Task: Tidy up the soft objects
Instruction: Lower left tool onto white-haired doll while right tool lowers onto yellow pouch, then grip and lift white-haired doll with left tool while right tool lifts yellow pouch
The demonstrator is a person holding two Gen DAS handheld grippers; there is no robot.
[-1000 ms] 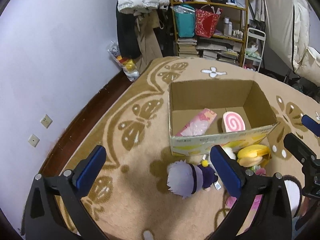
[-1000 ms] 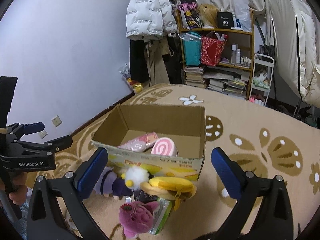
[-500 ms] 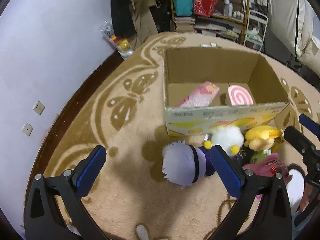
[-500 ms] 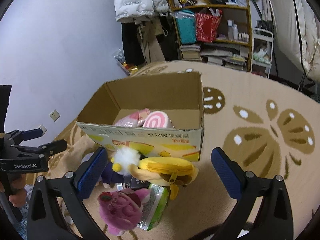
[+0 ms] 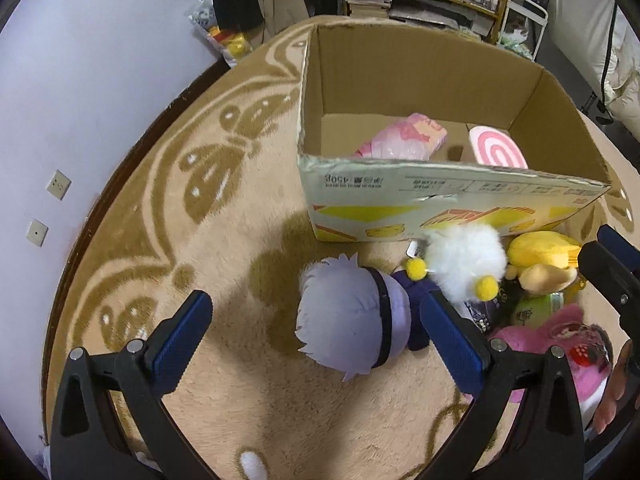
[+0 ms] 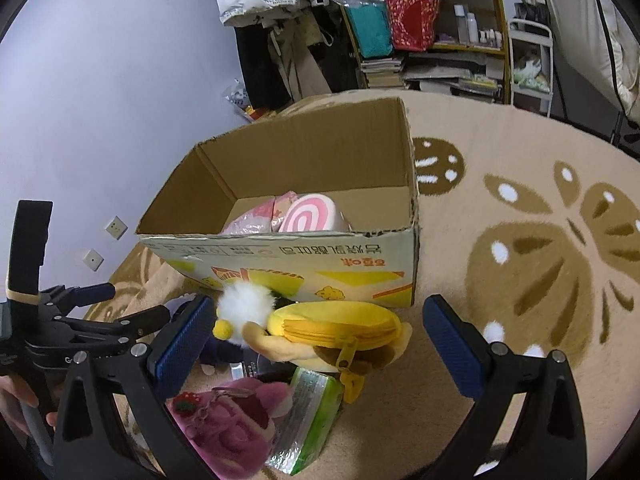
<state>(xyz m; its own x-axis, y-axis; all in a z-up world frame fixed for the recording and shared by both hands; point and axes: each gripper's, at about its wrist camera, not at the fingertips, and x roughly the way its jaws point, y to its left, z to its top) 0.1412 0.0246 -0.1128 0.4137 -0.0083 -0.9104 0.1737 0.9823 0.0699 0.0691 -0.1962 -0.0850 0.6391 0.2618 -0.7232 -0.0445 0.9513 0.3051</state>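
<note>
Grippers gape: left gripper [image 5: 316,334] above the white-haired doll [image 5: 354,320], right gripper [image 6: 316,338] above the yellow plush [image 6: 332,330]. Both hold nothing.

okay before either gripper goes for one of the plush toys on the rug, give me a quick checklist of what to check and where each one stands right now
1. Left gripper open and empty: ok, fingers wide apart, nothing between them.
2. Right gripper open and empty: ok, spread wide above the yellow plush pouch.
3. Room in the cardboard box: ok, only the pink swirl cushion and a pink packet inside, bare floor beside them.
4. Left target lined up: not ok, the white-haired doll lies toward the right finger, off centre.
5. Toys free of each other: cannot tell, the white fluffy plush, the pouch and the pink plush overlap in a pile.
6. Grippers clear of each other: ok, apart in both views.
</note>
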